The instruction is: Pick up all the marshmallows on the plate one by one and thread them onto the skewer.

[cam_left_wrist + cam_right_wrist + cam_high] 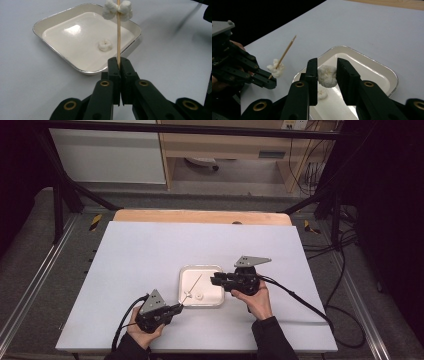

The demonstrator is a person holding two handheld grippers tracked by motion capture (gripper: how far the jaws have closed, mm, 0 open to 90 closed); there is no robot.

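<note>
A: Step? Threading marshmallows. Left gripper [119, 65] is clamped tight on the skewer [118, 37], one marshmallow cluster [117, 10] already on it, held above the tray [62, 22].

B: Right gripper [326, 75] pinches a marshmallow [327, 75] between its jaws, above the tray's near end. One loose piece [105, 45] lies on the tray floor.

A: Next move, I'd say: line the piece up with the skewer tip [294, 37] and push it on centred, without squashing it.

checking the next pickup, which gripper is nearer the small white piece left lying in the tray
Right. The right gripper is over the shallow white square tray, close to the small white piece; the left gripper sits outside its corner.
</note>
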